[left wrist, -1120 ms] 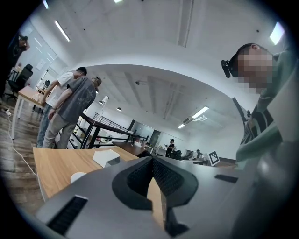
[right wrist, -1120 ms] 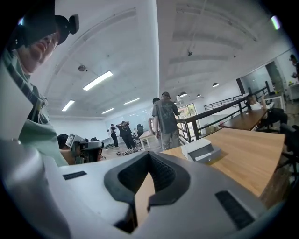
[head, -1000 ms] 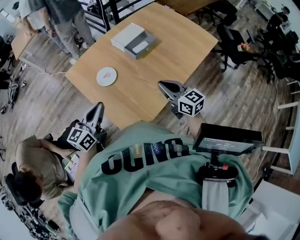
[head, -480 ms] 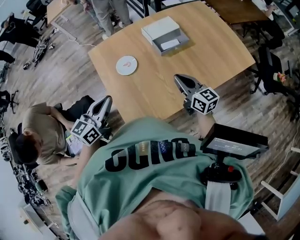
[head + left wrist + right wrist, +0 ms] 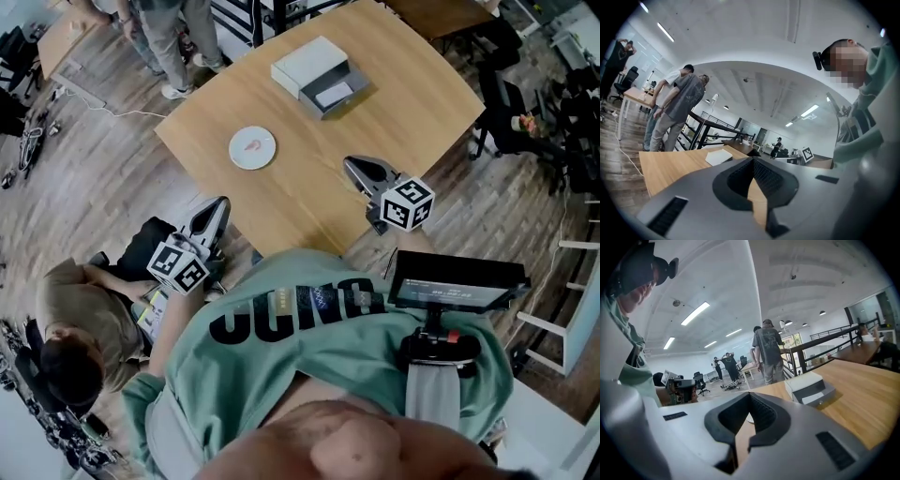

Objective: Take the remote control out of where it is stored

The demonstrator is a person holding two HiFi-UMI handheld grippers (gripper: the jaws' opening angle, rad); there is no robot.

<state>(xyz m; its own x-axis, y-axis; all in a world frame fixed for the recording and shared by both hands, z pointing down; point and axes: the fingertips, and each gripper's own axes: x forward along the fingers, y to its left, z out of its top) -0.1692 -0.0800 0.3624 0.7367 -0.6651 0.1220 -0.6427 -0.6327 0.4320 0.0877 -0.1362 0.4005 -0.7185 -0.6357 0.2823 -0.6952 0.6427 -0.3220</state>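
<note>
Nearest, in the head view, the left gripper (image 5: 221, 202) hangs off the table's (image 5: 412, 94) near edge over the wooden floor, at 10 o'clock from the wearer's chest. Its claw is pressed together on nothing. The right gripper (image 5: 350, 165), at 1 o'clock, reaches in over the tabletop, its claw also pressed together and empty. Compared with a second ago both have edged a little closer to the things on the table, and their jaws are as tightly closed as then. The seated person (image 5: 66, 323) sits at 8 o'clock, just beside the left gripper's marker cube. A white round disc (image 5: 253, 147) lies at 10 o'clock from the right gripper. Farther, at 11 o'clock, stands the white drawer box (image 5: 302, 62), its grey drawer (image 5: 349, 95) pulled out toward 4 o'clock. The remote control (image 5: 334, 94), a pale flat bar, lies inside it as before, well apart from both grippers
</note>
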